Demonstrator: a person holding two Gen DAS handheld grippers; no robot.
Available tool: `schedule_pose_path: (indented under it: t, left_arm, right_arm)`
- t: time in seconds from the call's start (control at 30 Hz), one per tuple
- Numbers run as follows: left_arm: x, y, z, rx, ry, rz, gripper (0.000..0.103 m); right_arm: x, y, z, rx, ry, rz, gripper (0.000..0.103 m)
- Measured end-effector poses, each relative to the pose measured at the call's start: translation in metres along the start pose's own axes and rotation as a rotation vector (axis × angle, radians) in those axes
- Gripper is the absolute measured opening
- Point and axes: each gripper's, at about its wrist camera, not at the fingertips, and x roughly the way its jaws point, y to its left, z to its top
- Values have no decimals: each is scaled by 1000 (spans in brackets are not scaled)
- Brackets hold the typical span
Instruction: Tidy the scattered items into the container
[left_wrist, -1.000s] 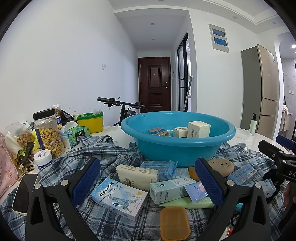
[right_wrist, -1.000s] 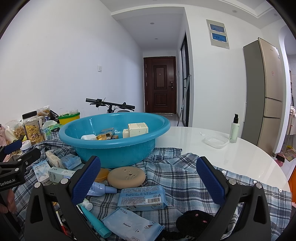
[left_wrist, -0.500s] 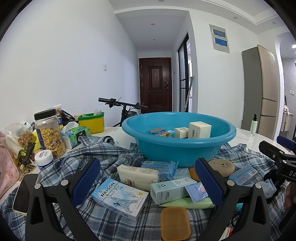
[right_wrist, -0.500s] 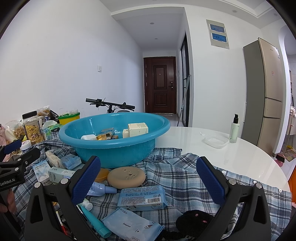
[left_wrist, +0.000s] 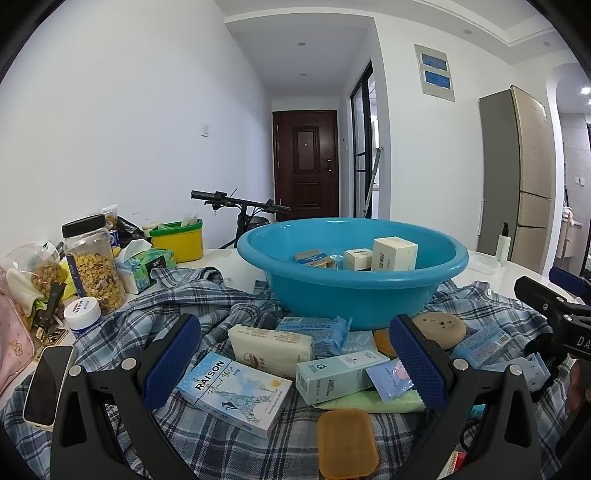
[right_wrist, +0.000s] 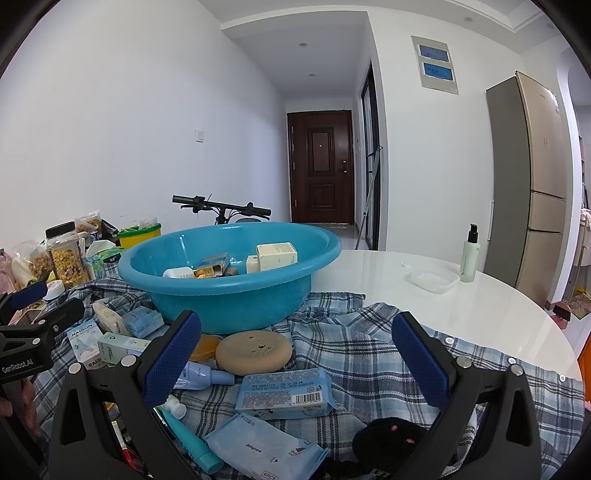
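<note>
A blue basin (left_wrist: 354, 291) (right_wrist: 221, 295) stands on a plaid cloth (left_wrist: 207, 435) and holds several small boxes (left_wrist: 393, 253). In front of it lie scattered items: a RAISON box (left_wrist: 236, 393), a cream pack (left_wrist: 269, 343), a teal box (left_wrist: 336, 373), an orange soap case (left_wrist: 347, 443). The right wrist view shows a tan round disc (right_wrist: 255, 350), a blue wipes pack (right_wrist: 284, 389) and a tube (right_wrist: 190, 439). My left gripper (left_wrist: 291, 363) is open above the boxes. My right gripper (right_wrist: 295, 360) is open above the wipes pack. Neither holds anything.
At the left stand a cereal jar (left_wrist: 94, 262), a white tub (left_wrist: 82, 312), a tissue box (left_wrist: 146, 266), a yellow bin (left_wrist: 179, 240) and a phone (left_wrist: 46, 384). A pump bottle (right_wrist: 471, 254) and clear lid (right_wrist: 430, 280) sit on the white table (right_wrist: 461, 314). A bicycle (left_wrist: 240, 206) is behind.
The left wrist view has shifted very slightly; nothing on the table has moved. Both grippers stay open.
</note>
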Motion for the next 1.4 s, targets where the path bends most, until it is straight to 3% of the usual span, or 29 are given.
schedule_pose_path:
  t: [0.5,0.73,1.0,1.17,1.27,1.4]
  left_arm:
    - [13,-1,-3,-7,108,39,103]
    - [17,-9,-4,47,166,24,103]
    - [19,-3,6,-9,229,-18,103]
    - [16,4,18,-47,256,-31,103]
    - [14,8,26,-71,271,-47,103]
    - [10,10,38,-77,287,-51,103]
  right_arm:
    - [4,2,0,-20,51,-10,103]
    - [6,4,3,-35,108,-13,103]
    - [10,2,10,-26,191,-1,103]
    - [11,2,20,-61,230,-125,103]
    - [2,4,25,-66,201,-207,103]
    - [-3,6,35,-47,234,-129,103]
